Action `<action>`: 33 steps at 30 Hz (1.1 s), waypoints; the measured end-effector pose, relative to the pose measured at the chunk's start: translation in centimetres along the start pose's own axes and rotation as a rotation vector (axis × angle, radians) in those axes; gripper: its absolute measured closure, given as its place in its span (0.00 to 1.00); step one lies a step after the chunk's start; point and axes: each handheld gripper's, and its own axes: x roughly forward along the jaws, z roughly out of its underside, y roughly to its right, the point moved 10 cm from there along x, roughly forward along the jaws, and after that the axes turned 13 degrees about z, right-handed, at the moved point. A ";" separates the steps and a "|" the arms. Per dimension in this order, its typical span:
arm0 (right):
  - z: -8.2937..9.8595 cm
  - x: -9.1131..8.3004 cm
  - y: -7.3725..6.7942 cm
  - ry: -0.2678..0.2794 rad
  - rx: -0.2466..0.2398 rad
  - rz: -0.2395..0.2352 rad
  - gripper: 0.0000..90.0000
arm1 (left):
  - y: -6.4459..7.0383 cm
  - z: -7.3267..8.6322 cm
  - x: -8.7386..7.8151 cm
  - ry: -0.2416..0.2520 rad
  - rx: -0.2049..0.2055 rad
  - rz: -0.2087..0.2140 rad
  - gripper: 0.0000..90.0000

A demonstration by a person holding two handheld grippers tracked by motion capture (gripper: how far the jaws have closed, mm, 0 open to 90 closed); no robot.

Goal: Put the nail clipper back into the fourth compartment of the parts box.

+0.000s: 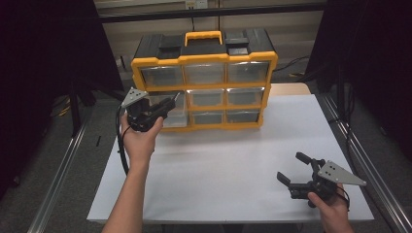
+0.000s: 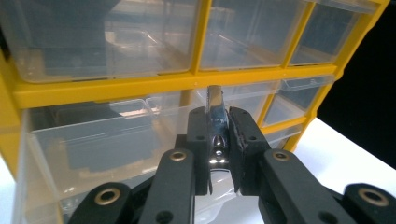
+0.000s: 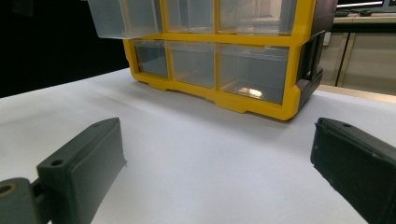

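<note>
A yellow and black drawer organizer (image 1: 204, 58) with clear plastic drawers stands at the back of the white table (image 1: 233, 165). Its large left drawer (image 1: 177, 114) is pulled out a little; the right gripper view also shows that drawer (image 3: 123, 16) sticking forward. My left gripper (image 1: 167, 104) is held right in front of this drawer. In the left gripper view my left gripper (image 2: 217, 114) is shut on a small shiny metal piece (image 2: 215, 123) that pokes up between the jaws. My right gripper (image 1: 289, 166) rests low near the table's front right, open and empty, with its jaws (image 3: 219, 154) wide apart.
The organizer has a yellow carry handle (image 1: 203, 36) on top and several closed drawers (image 1: 245, 71). Metal rails (image 1: 362, 160) run along both sides of the table. Bare white tabletop (image 3: 196, 140) lies between my right gripper and the organizer.
</note>
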 end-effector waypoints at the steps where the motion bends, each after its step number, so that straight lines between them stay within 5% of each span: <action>1: 0.0 0.0 0.0 0.001 -0.005 -0.002 0.03 | -0.1 0.0 -0.1 -0.003 0.002 -0.004 0.89; 33: 0.0 0.0 0.0 0.002 -0.001 0.000 0.03 | -1.7 0.5 -0.1 -0.008 -0.004 -0.061 0.89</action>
